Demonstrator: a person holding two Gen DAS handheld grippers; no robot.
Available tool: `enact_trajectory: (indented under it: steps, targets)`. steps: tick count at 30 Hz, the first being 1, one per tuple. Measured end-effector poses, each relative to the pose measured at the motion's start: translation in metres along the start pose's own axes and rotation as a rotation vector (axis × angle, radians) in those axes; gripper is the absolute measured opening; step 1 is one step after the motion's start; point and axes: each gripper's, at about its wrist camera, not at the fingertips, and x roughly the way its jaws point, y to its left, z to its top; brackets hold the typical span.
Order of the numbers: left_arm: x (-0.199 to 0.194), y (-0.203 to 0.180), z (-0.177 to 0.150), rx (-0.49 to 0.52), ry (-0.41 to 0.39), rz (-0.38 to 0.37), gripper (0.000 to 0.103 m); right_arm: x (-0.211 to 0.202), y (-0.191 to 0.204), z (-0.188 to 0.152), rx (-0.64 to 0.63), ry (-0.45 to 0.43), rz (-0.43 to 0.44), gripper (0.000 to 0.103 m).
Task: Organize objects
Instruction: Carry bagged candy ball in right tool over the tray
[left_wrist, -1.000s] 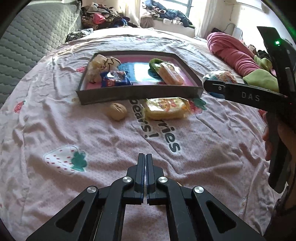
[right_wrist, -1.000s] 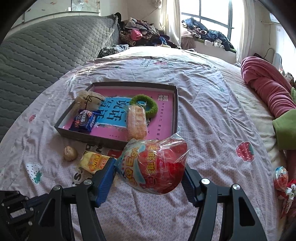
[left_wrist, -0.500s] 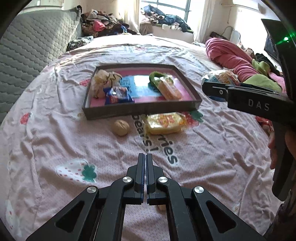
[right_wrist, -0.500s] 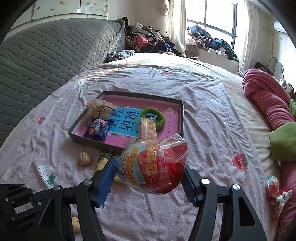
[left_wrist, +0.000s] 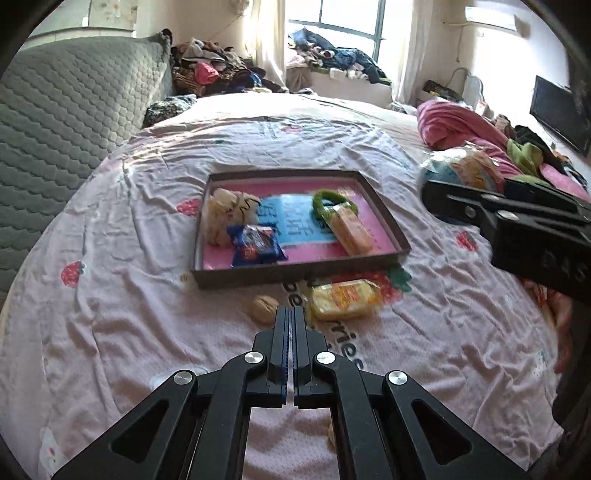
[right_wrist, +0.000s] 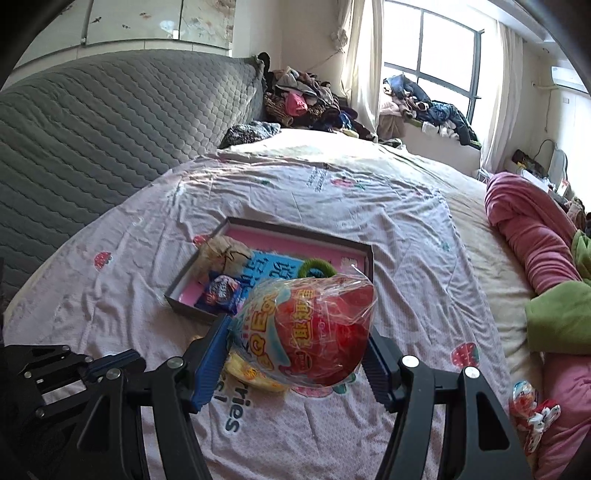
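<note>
Tray (left_wrist: 295, 275) sits farther below both cameras than 1 second ago; both grippers have risen. Right gripper (right_wrist: 299, 354), angled down, clamps the wrapped red toy egg (right_wrist: 314, 332) above the bedsheet (left_wrist: 110, 295). Left gripper (left_wrist: 290, 325), also angled down, is closed and empty, near walnut (left_wrist: 264, 308) and yellow packet (left_wrist: 343, 299).

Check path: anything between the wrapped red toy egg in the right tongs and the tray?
Nothing visible blocks it. The toy egg is held above the bedsheet, with the tray beyond. The tray's bare pink floor looks open; the yellow packet lies outside, below the path.
</note>
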Motion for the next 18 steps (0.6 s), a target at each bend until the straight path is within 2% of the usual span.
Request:
enact_trajectory:
  steps: [18]
  targets:
    - [-0.008,0.018,0.071,-0.013,-0.08,0.051,0.001,-0.011,0.006,0.037,-0.006,-0.062,0.006,0.066]
